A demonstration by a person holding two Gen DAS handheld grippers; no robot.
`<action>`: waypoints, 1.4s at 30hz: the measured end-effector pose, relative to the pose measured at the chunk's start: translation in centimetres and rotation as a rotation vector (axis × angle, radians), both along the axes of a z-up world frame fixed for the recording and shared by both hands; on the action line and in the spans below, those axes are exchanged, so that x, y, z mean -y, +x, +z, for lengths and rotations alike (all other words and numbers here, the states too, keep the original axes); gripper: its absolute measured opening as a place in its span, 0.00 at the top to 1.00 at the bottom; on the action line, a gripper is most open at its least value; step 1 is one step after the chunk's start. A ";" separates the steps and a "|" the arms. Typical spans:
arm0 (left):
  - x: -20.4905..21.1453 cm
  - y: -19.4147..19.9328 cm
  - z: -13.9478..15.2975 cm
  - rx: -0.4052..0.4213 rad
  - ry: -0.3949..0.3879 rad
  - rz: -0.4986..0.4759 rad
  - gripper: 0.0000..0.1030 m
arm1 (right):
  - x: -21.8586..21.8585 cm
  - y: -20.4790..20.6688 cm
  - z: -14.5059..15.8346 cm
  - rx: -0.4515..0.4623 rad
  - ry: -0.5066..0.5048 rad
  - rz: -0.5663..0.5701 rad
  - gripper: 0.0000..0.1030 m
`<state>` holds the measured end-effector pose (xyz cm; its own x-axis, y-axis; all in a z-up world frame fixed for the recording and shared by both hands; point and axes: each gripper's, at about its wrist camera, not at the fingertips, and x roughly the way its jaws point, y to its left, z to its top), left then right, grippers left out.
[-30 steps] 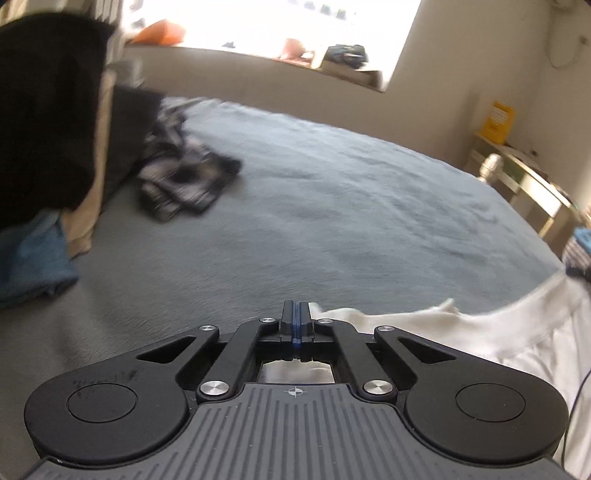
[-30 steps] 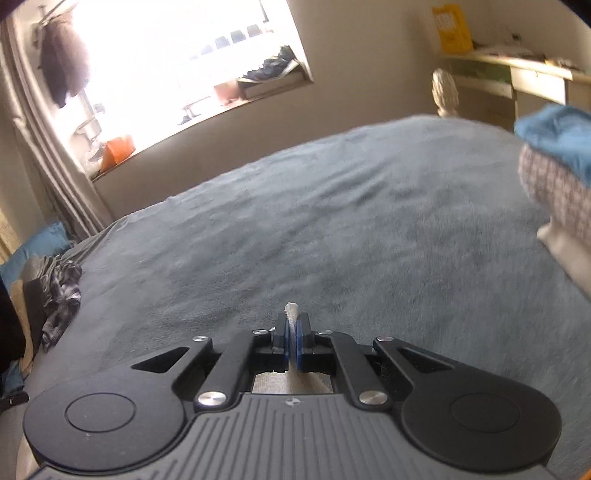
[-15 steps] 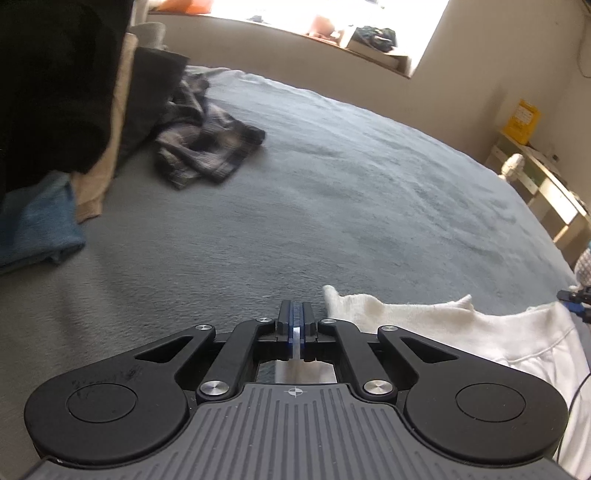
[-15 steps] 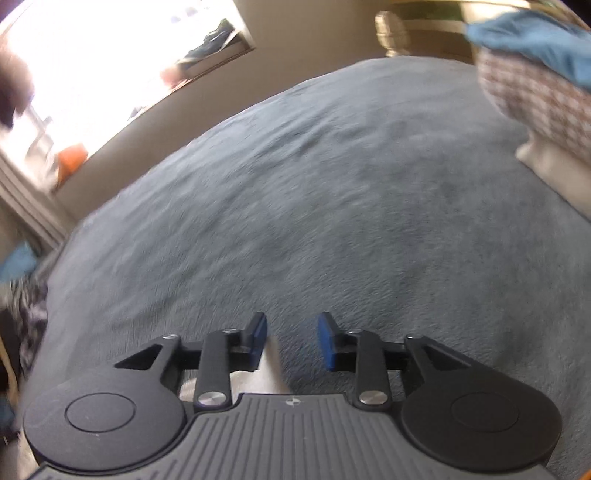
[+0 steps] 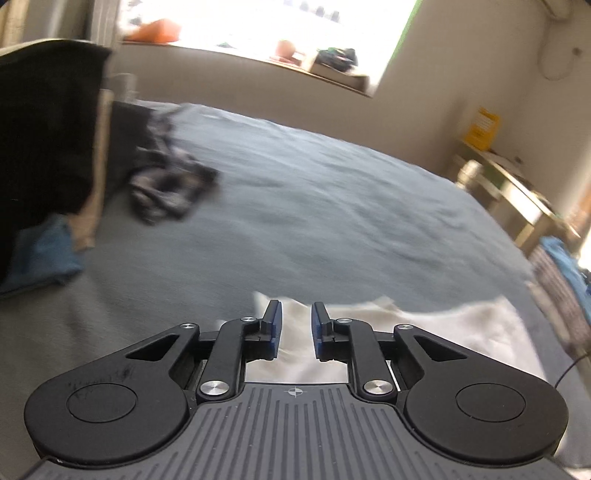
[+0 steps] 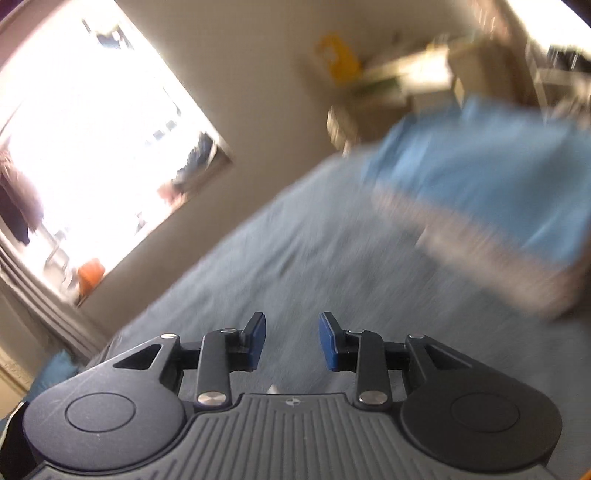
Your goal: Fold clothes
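A white garment (image 5: 436,328) lies on the grey bed (image 5: 332,221), stretching from under my left gripper (image 5: 294,328) to the right. The left jaws are opening; the white cloth shows in the gap between them, and the blue pads (image 5: 275,328) do not press on it. My right gripper (image 6: 291,341) is open above bare grey bedding (image 6: 295,266), with nothing between its fingers. A sliver of white cloth (image 6: 272,388) peeks out just under its body. The right wrist view is blurred and tilted.
A dark plaid garment (image 5: 166,184) lies crumpled at the bed's left, beside a black, tan and blue pile (image 5: 44,166). A folded stack with a blue top (image 6: 498,199) sits at the bed's right. A wooden desk (image 5: 517,192) stands by the far wall under a bright window (image 5: 258,26).
Both grippers went from shut on the white cloth to open, the right first. The right gripper swung right towards the blue-topped stack and rolled. The left lifted slightly.
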<state>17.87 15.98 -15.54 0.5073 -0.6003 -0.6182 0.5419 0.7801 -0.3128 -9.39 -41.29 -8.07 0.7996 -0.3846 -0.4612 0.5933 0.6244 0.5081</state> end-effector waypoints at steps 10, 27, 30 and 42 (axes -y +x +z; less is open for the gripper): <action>3.9 -6.6 -1.2 -0.011 0.159 -0.231 0.82 | -5.3 -10.3 8.7 -0.339 -0.561 0.175 0.67; 3.3 -10.6 -5.3 -0.053 0.291 -0.221 0.81 | -4.2 -12.5 -13.8 -0.156 0.787 0.270 0.56; 3.3 -10.5 -5.6 -0.062 0.287 -0.217 0.81 | -4.5 -12.2 -16.0 -0.154 0.866 0.262 0.54; 2.6 -10.0 -6.2 -0.099 0.238 -0.191 0.80 | -6.5 -12.2 -12.4 -0.032 0.389 0.147 1.00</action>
